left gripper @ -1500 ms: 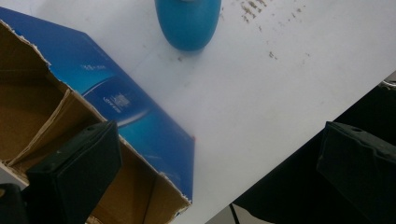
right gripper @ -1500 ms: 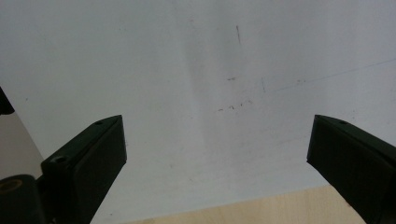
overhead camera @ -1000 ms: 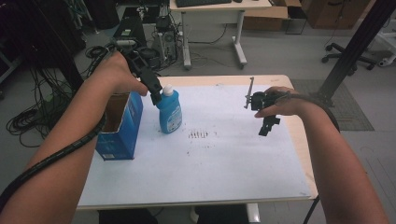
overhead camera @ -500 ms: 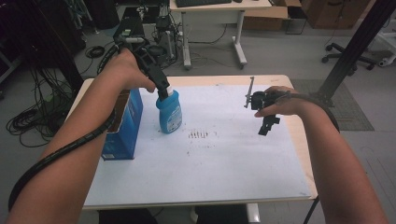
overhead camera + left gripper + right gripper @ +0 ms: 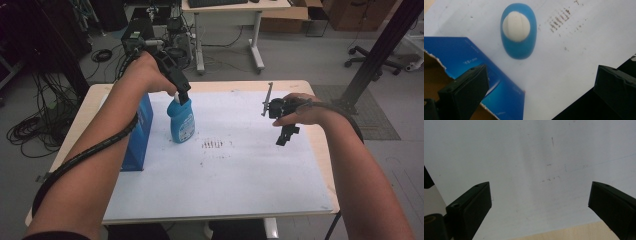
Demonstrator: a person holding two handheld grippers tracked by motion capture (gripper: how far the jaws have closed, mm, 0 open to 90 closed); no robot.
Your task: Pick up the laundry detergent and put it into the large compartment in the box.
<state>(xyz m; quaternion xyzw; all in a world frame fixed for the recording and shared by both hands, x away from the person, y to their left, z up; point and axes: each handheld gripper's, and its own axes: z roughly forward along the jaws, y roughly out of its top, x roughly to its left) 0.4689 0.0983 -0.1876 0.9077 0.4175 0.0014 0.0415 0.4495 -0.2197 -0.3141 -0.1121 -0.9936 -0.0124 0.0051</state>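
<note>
Hovering my left gripper (image 5: 183, 95) directly above the white cap of the blue bottle (image 5: 518, 30); jaws stand wide apart, nothing between them, nothing touched so far as I can tell.

Item, blue bottle: upright on the white sheet (image 5: 240, 185) that covers the desk, toward the far left part of it, just beside the blue carton (image 5: 140, 132), which stands at the sheet's left edge with its top torn open. Whether bottle and carton touch, I cannot tell.

Item, step in hand, as I judge it: a grasp of the bottle by its neck or cap. To do it well I should come straight down, centre the cap between both jaws, and turn my wrist so the carton-side jaw clears the carton's wall. Closing should wait until the jaws are below the cap's widest part, or the bottle may tip or slip.

Item, brown marks (image 5: 212, 145): on the sheet, near the bottle toward the desk's middle.

Item, right gripper (image 5: 286, 136): held above the sheet near the desk's right edge, jaws wide apart, empty.
</note>
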